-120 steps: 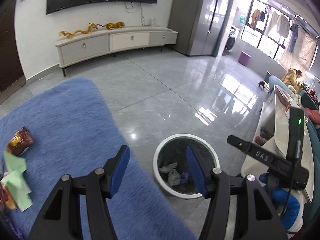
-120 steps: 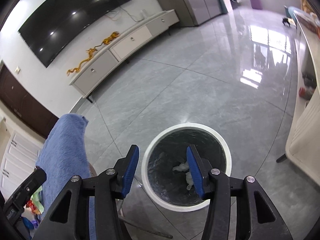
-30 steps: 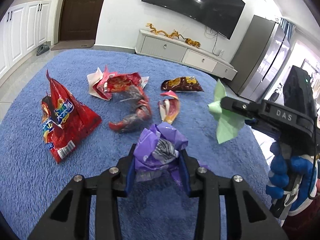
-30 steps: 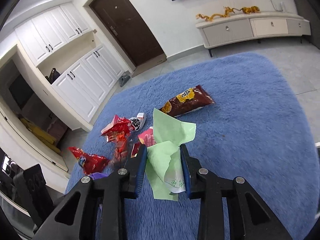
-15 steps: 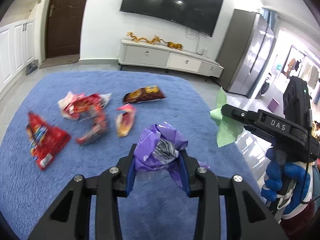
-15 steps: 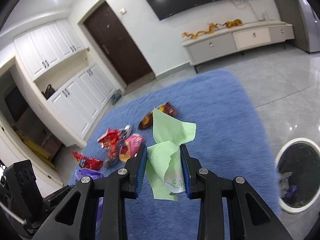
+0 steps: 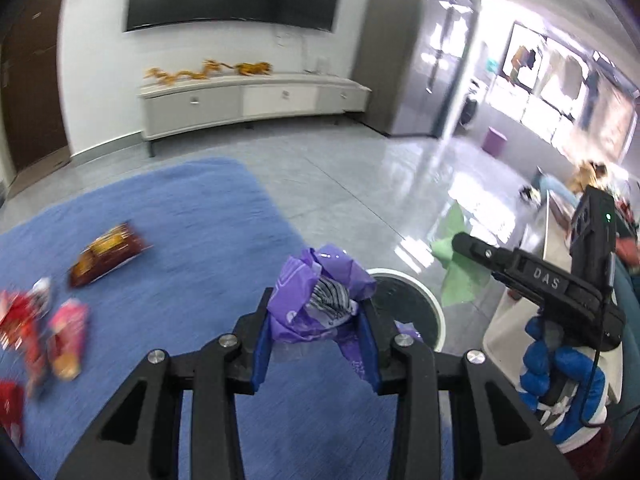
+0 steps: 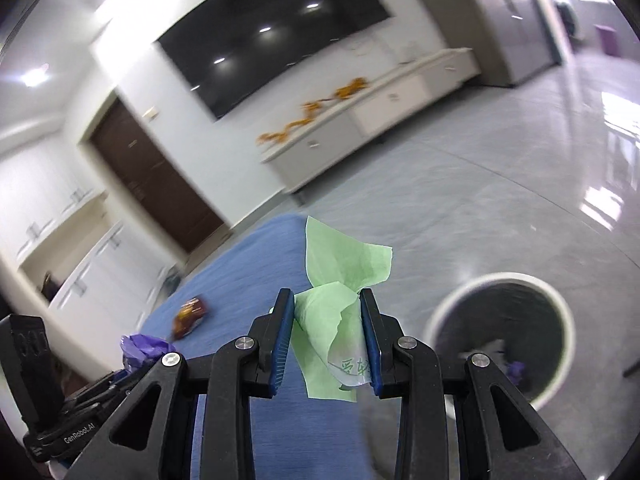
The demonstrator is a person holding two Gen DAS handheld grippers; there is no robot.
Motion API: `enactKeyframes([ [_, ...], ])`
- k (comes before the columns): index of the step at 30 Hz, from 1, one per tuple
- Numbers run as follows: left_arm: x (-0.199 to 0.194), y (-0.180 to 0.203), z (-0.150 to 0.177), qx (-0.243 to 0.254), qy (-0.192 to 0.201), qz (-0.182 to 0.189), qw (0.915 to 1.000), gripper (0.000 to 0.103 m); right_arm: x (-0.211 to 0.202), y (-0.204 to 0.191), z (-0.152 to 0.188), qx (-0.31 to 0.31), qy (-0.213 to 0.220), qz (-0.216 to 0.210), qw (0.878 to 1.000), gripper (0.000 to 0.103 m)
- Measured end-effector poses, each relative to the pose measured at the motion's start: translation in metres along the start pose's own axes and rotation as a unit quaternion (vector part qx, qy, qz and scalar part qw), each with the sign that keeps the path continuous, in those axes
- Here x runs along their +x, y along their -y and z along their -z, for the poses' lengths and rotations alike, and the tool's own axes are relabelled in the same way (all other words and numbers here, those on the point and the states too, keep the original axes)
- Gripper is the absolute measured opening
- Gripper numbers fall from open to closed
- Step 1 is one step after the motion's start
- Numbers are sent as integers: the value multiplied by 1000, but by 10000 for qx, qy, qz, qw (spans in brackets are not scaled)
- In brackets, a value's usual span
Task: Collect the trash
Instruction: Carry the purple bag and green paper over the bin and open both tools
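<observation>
The one white-rimmed bin (image 8: 500, 336) holds pale crumpled scraps and a purple bit; the left gripper (image 7: 316, 344) clamps one purple wrapper (image 7: 320, 300), the right gripper (image 8: 326, 340) one green paper (image 8: 336, 300); four wrappers lie on the blue rug (image 7: 180, 248); both views have swung from rug toward bin.

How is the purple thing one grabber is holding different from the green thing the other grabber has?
The purple wrapper in the left gripper is crumpled into a shiny ball with a striped part inside; the green paper in the right gripper is matte, plain and loosely folded. The green paper sticks up well past the fingertips, while the purple wrapper bunches between them. Both are pinched tight, near the trash bin.
</observation>
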State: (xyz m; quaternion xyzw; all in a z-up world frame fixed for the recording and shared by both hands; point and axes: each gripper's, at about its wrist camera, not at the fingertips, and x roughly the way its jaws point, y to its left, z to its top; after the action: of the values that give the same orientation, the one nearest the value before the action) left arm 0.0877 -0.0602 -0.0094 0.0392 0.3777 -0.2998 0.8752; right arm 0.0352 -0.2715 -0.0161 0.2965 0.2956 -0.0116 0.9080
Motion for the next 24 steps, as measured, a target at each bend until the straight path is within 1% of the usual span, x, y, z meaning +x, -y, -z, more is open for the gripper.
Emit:
enactKeyframes([
  [3, 35, 21, -14, 182, -200, 118, 9996, 35, -2, 38, -3, 315, 27, 336, 9989, 32],
  [6, 71, 37, -25, 236, -439, 244, 9985, 36, 2, 68, -4, 584, -23, 587, 9966, 33],
  [11, 122, 55, -42, 138, -743, 330, 9966, 36, 16, 98, -3, 788, -107, 883, 9929, 34],
  [13, 142, 59, -49, 69, -858, 358, 9956, 38, 28, 108, -6, 863, -161, 990, 9912, 35],
  [16, 161, 64, -53, -67, -990, 439, 9941, 38, 36, 119, -6, 979, -215, 1129, 9885, 40],
  [18, 171, 69, -54, -136, -1084, 528, 9926, 42, 40, 128, -4, 1033, -249, 1198, 9871, 41],
  [19, 178, 72, -54, -209, -1171, 638, 9908, 45, 41, 132, -3, 1061, -256, 1257, 9860, 42],
  [21, 186, 75, -58, -335, -1268, 753, 9885, 50, 42, 141, -1, 1174, -239, 1351, 9836, 53],
  [22, 190, 76, -59, -393, -1292, 802, 9876, 55, 43, 145, -1, 1255, -224, 1360, 9825, 55],
  [24, 191, 78, -61, -436, -1287, 858, 9870, 61, 38, 152, 3, 1356, -198, 1377, 9809, 55],
])
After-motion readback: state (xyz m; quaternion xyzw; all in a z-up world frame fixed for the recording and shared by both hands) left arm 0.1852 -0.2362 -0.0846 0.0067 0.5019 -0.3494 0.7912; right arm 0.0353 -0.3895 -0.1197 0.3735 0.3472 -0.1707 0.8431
